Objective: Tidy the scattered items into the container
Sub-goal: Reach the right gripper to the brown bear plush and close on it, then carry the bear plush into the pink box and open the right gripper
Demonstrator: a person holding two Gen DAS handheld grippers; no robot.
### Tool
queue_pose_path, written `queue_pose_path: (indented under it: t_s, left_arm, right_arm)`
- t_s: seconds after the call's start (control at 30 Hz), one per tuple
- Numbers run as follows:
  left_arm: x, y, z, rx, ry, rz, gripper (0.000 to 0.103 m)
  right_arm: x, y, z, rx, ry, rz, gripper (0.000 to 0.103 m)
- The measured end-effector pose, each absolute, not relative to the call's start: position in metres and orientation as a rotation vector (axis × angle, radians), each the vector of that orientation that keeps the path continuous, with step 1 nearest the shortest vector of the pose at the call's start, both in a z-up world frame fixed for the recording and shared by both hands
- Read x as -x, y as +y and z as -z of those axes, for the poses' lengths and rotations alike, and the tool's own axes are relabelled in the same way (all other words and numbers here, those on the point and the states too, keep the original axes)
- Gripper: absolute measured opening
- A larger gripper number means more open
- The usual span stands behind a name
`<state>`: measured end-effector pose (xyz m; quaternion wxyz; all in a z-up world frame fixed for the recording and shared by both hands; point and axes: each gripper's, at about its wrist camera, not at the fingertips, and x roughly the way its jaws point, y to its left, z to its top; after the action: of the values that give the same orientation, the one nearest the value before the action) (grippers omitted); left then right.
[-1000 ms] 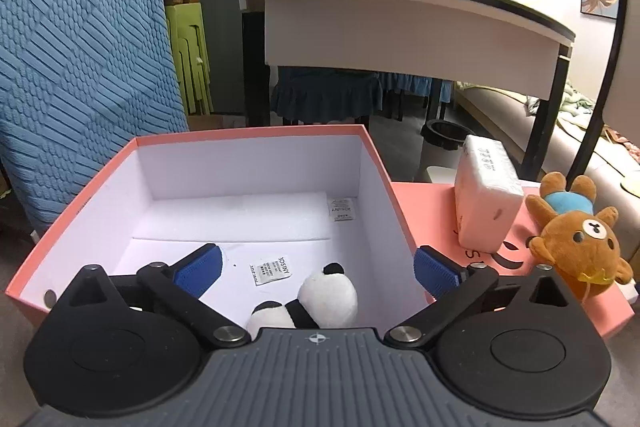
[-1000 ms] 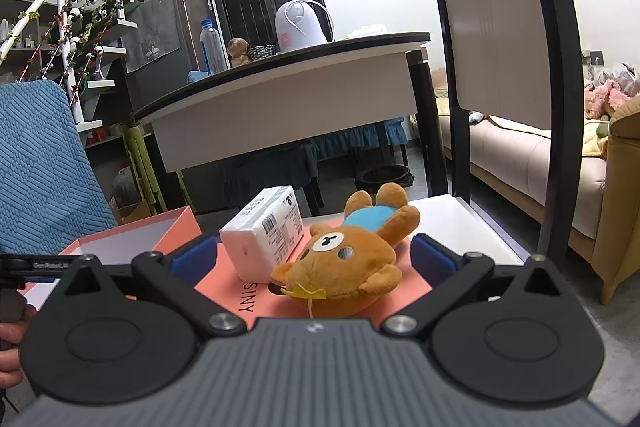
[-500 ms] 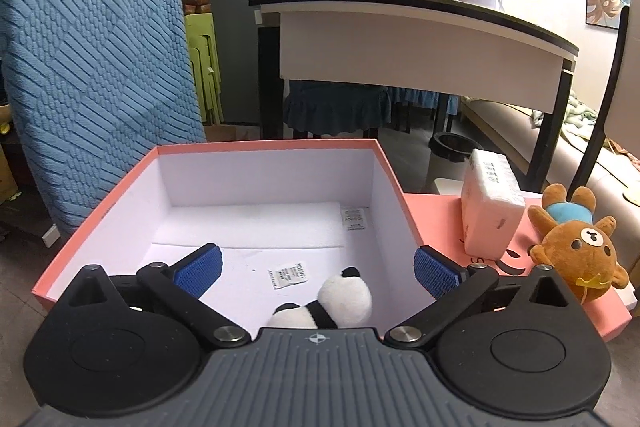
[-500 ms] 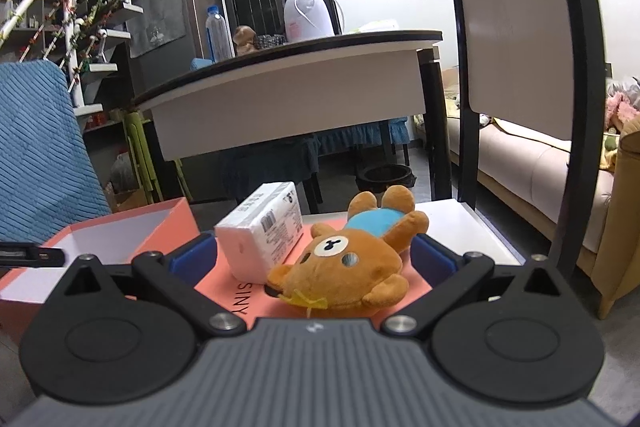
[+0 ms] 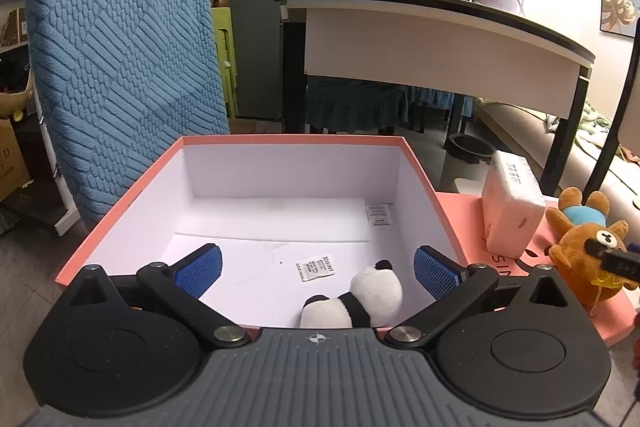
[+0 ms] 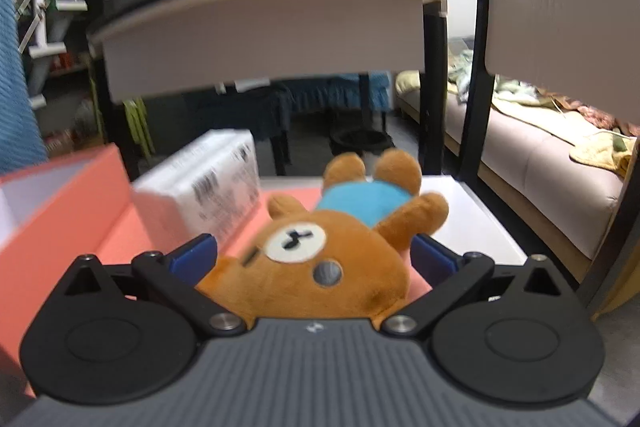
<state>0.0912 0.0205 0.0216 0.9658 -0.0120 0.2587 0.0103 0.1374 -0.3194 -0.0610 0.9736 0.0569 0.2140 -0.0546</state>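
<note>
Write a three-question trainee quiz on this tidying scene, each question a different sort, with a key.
1. True or false: the panda toy already lies inside the pink box.
2. Which item sits between the open fingers of the right gripper? A) bear toy B) tissue pack C) bottle
3. Fill in: the left gripper is open and holds ____.

Key: 1 true; 2 A; 3 nothing.
</note>
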Motion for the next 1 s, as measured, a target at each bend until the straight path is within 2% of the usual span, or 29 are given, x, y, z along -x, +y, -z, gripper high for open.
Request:
queue_pose_path:
  t_s: [0.23, 0.27, 0.3, 0.43, 1.0]
  left_arm:
    - [-0.088, 0.027, -0.024, 0.028, 0.521, -0.022, 0.103]
    - [-0.087, 0.027, -0.024, 0.028, 0.520, -0.023, 0.103]
    - [-0.087, 0.028, -0.025, 0.029, 0.519, -0.024, 0.103]
    - [-0.084, 0.031, -0.027, 0.036, 0.515, -0.024, 0.103]
    - [-0.075, 0.044, -0.027, 0.061, 0.517, -0.012, 0.103]
  right_arm:
    - [-0.157, -0.327, 0.092, -0.220, 0.495, 0.052, 0.100]
    - [-0.157, -0.326, 0.092, -0.223, 0.491, 0.049, 0.096]
    - [-0.157, -0.326, 0.092, -0.227, 0.487, 0.046, 0.086]
    - [-0.154, -0.321, 0.087, -0.238, 0.473, 0.045, 0.074]
    - [-0.139, -0.304, 0.031, -0.230, 0.351, 0.048, 0.071]
